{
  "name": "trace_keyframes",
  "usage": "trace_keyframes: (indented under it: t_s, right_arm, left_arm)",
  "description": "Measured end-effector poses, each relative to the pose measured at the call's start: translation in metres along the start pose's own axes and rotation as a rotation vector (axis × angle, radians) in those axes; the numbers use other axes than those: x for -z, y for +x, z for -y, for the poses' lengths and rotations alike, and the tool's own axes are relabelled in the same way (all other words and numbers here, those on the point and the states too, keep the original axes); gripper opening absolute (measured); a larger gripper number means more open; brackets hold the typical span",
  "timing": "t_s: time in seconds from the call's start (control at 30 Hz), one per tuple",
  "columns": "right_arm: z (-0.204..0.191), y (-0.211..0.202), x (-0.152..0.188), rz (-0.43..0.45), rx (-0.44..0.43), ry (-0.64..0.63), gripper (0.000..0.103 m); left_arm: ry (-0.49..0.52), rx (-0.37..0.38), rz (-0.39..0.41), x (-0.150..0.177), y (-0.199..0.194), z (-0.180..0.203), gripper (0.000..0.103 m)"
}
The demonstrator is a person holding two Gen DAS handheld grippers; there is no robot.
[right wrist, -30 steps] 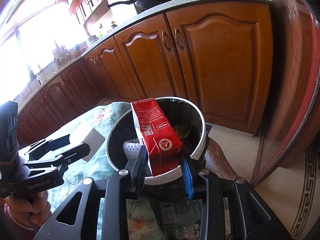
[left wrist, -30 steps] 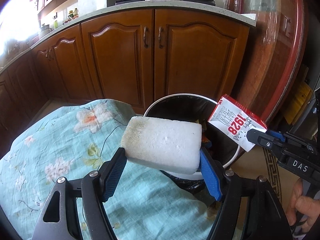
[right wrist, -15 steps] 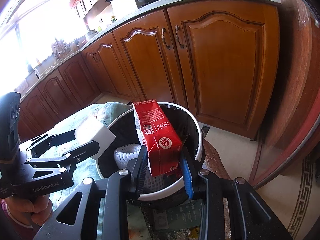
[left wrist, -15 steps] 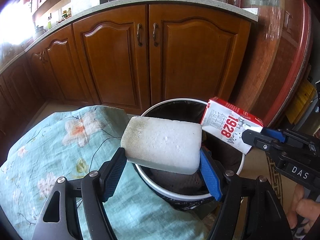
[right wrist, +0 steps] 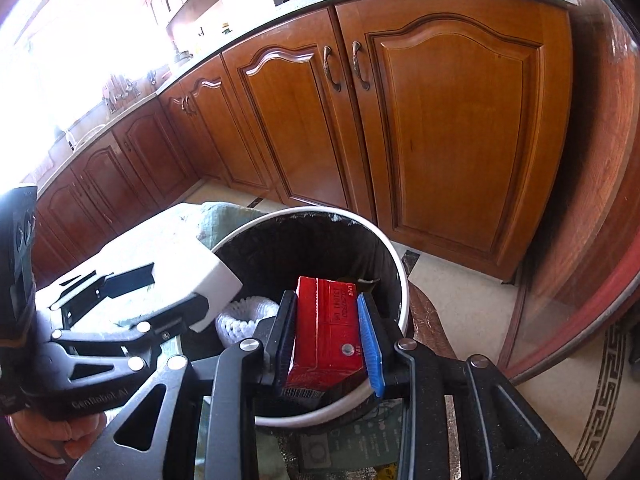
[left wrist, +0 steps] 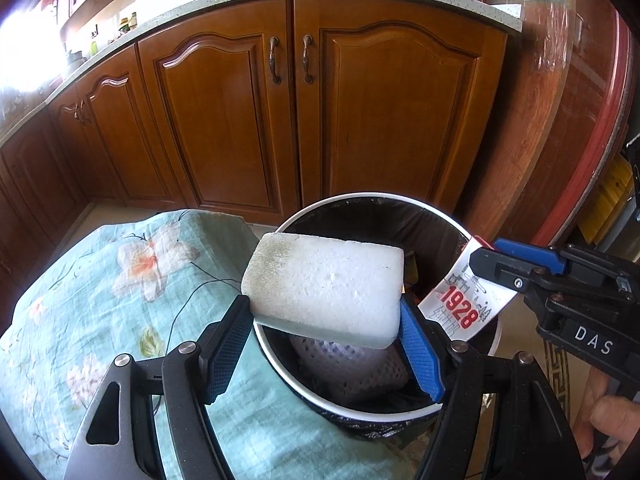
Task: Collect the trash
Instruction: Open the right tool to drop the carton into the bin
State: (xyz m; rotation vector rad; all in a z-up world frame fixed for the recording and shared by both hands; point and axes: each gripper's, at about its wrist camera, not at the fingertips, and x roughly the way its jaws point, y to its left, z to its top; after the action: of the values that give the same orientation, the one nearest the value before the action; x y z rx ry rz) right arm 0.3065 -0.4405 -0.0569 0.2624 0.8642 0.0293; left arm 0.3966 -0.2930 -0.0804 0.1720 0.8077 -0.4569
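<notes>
My left gripper is shut on a white foam block and holds it over the near rim of the round white trash bin lined with a black bag. My right gripper is shut on a red and white milk carton, tipped forward over the bin's opening. In the left wrist view the carton shows at the bin's right rim, held by the right gripper. In the right wrist view the foam block and left gripper hang at the bin's left rim. White foam netting lies inside.
A low table under a teal floral cloth stands left of the bin. Brown wooden kitchen cabinets run behind it. A glass-topped wooden edge curves along the right. A tiled floor lies past the bin.
Both grippers moved forward over the bin. The carton tipped from upright to leaning down into the opening. The foam block came over the bin's rim.
</notes>
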Motion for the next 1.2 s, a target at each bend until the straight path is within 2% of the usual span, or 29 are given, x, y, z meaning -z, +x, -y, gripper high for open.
trace_keyframes:
  t_s: [0.3,0.37,0.43,0.5,0.53,0.87,1.1,1.2]
  right_arm:
    - [-0.002,0.01,-0.01,0.0,0.012,-0.009,0.031]
    - [-0.003,0.012,-0.012,-0.009,0.002,-0.008,0.032]
    - [-0.001,0.014,-0.012,-0.015,-0.015,0.006,0.04]
    - [0.001,0.013,-0.012,-0.008,-0.024,0.019,0.058]
    - [0.001,0.011,-0.012,-0.002,-0.028,0.024,0.061]
    - [0.008,-0.01,-0.007,0.045,-0.058,0.107,0.07]
    - [-0.005,-0.038,0.004,0.108,-0.094,0.136,0.089]
    - [-0.012,-0.049,0.014,0.129,-0.101,0.147,0.091]
  left_arm:
    - [0.007,0.012,-0.005,-0.004,0.004,0.0,0.074]
    - [0.007,0.012,-0.009,-0.005,0.005,0.0,0.078]
    - [0.005,0.012,-0.02,-0.006,0.006,-0.001,0.079]
    - [-0.001,0.011,-0.025,-0.006,0.006,-0.002,0.081]
    - [-0.004,0.01,-0.028,-0.006,0.006,-0.003,0.081]
    - [-0.035,0.005,-0.01,-0.001,-0.01,-0.012,0.081]
    - [-0.094,0.013,0.015,0.016,-0.032,-0.027,0.082]
    - [-0.133,0.029,0.028,0.03,-0.046,-0.036,0.082]
